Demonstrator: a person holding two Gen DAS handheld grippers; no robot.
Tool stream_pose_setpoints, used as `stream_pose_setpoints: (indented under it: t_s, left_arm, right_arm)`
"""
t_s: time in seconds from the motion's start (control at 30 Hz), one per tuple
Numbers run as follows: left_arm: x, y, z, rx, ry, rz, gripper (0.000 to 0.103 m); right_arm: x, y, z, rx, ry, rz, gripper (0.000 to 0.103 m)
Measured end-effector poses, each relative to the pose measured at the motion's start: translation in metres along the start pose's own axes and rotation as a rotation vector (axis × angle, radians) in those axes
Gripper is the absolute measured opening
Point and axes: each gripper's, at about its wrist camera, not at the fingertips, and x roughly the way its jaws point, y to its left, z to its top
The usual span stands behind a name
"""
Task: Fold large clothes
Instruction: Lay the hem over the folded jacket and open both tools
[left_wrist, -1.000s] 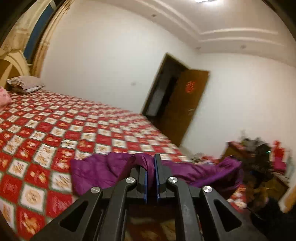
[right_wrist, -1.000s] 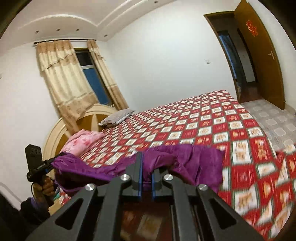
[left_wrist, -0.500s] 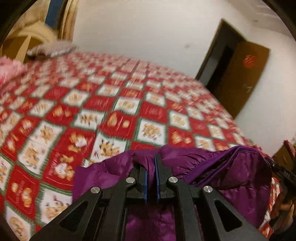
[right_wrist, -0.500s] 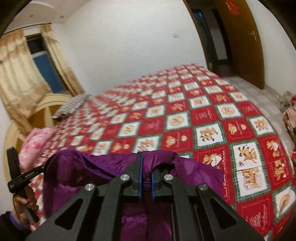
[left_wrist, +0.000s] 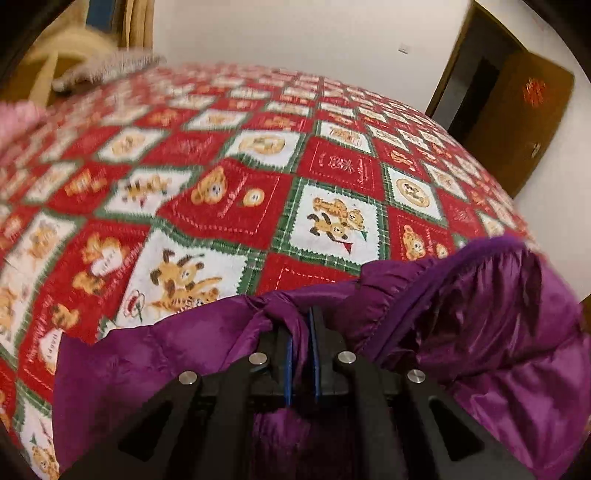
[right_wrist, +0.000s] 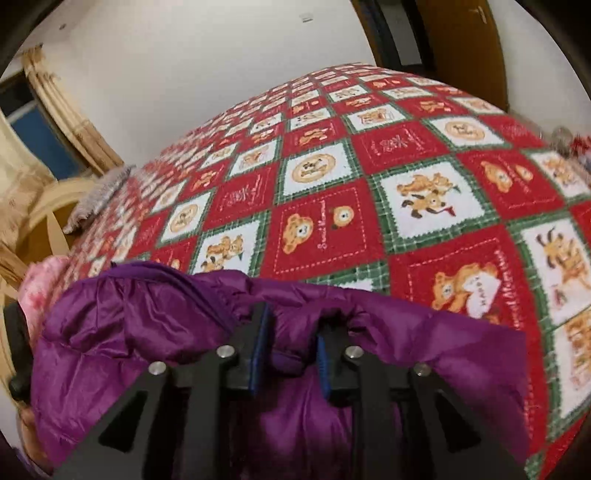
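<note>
- left hand-held gripper (left_wrist: 300, 325): jaws narrow, clamped on a pinch of the purple puffer jacket (left_wrist: 480, 332). Fabric bunches over the blue pads (left_wrist: 289, 365). Grip looks thin, only a fold of slippery shell.
- Jacket lies at the near edge of the bed (left_wrist: 221, 206), on the red checked bear-print bedspread (left_wrist: 332, 221). Most of the bed beyond it is bare. Open collar or lining side bulges up toward the right of the left view.
- right hand-held gripper (right_wrist: 291, 332): jaws have just been opening and now stand a little apart. A ridge of jacket sits between the pads (right_wrist: 258, 354), but they do not look to be pressing it. Looks like a release.
- Risk, uneven drop: one side let go while the other is clamped. If the left one lags or pulls, the laid edge drags askew and the jacket ends up crooked.
- Risk, snag: puffy fabric between the right jaws may catch on a pad when the gripper backs off, lifting the shoulder again and ruining the flat lay.
- Risk, slide-off: the jacket is right at the near edge. Smooth shell on bedspread, so any tug toward the person could pull it off the bed.
- Risk, trapped air and bunching: folds near both grippers look lumpy, so a later fold could come out thick or spring open unless smoothed.
- Far left corner: pillow (right_wrist: 99, 199) and pink bedding (right_wrist: 48, 277), well apart from the jacket's main body. Low risk of interference.
</note>
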Motion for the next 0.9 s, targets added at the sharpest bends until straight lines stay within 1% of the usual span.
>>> stream_pose_setpoints:
  t_s: [0.03, 0.07, 0.17, 0.27, 0.33, 0.37, 0.4, 0.43, 0.47, 0.5, 0.57, 0.63, 0.7, 0.73, 0.77, 0.8, 0.83, 0.87, 0.9]
  left_arm:
    - [-0.001, -0.007, -0.003, 0.029, -0.014, 0.036, 0.008]
    - [-0.001, -0.008, -0.002, 0.042, -0.016, 0.052, 0.008]
    - [0.001, -0.010, -0.001, 0.061, -0.018, 0.078, 0.008]
    - [0.002, -0.007, 0.001, 0.043, -0.014, 0.054, 0.008]
    - [-0.002, 0.001, 0.001, 0.010, 0.010, 0.000, 0.008]
    - [-0.006, 0.003, 0.001, 0.002, 0.023, -0.018, 0.008]
    - [-0.014, 0.006, 0.002, -0.001, 0.037, -0.031, 0.008]
    - [-0.023, 0.006, 0.003, 0.001, 0.037, -0.032, 0.008]
    - [-0.031, 0.006, 0.002, 0.006, 0.030, -0.033, 0.008]
    - [-0.044, 0.004, 0.003, 0.018, 0.013, -0.037, 0.009]
    - [-0.064, 0.003, 0.003, 0.031, -0.010, -0.035, 0.009]
    - [-0.093, -0.001, -0.001, 0.047, -0.030, -0.023, 0.009]
    - [-0.115, -0.006, -0.009, 0.073, -0.070, -0.020, 0.012]
    - [-0.132, -0.015, -0.019, 0.099, -0.107, -0.019, 0.020]
    - [-0.139, -0.018, -0.025, 0.113, -0.124, -0.018, 0.040]
    - [-0.147, -0.024, -0.034, 0.127, -0.143, -0.013, 0.053]
    - [-0.154, -0.032, -0.044, 0.138, -0.167, -0.004, 0.073]
    - [-0.159, -0.038, -0.053, 0.152, -0.190, 0.000, 0.075]
    - [-0.161, -0.045, -0.062, 0.175, -0.203, 0.002, 0.075]
  right_arm:
    - [0.000, -0.001, 0.000, 0.002, -0.002, 0.004, 0.025]
    - [0.000, -0.001, -0.001, 0.001, -0.003, 0.003, 0.025]
    - [-0.002, -0.001, -0.002, 0.001, -0.006, 0.003, 0.025]
    - [-0.002, 0.000, -0.001, 0.005, 0.009, 0.000, 0.027]
    - [-0.003, 0.002, 0.002, 0.016, 0.039, -0.004, 0.033]
    - [-0.008, 0.002, 0.003, 0.031, 0.049, -0.003, 0.045]
    - [-0.018, 0.003, 0.004, 0.053, 0.046, 0.014, 0.065]
    - [-0.030, 0.005, 0.005, 0.066, 0.027, 0.040, 0.077]
    - [-0.041, 0.007, 0.005, 0.067, 0.001, 0.053, 0.093]
    - [-0.058, 0.012, 0.005, 0.052, -0.050, 0.051, 0.096]
    - [-0.088, 0.025, 0.006, -0.005, -0.126, 0.033, 0.096]
    - [-0.115, 0.044, 0.002, -0.090, -0.179, -0.016, 0.096]
    - [-0.131, 0.062, -0.007, -0.162, -0.212, -0.047, 0.091]
    - [-0.143, 0.074, -0.019, -0.215, -0.225, -0.041, 0.088]
    - [-0.151, 0.082, -0.030, -0.249, -0.230, -0.034, 0.080]
    - [-0.155, 0.090, -0.040, -0.274, -0.232, -0.033, 0.067]
    - [-0.156, 0.098, -0.053, -0.298, -0.229, -0.036, 0.059]
    - [-0.153, 0.103, -0.063, -0.311, -0.220, -0.037, 0.044]
    - [-0.148, 0.109, -0.076, -0.319, -0.206, -0.041, 0.035]
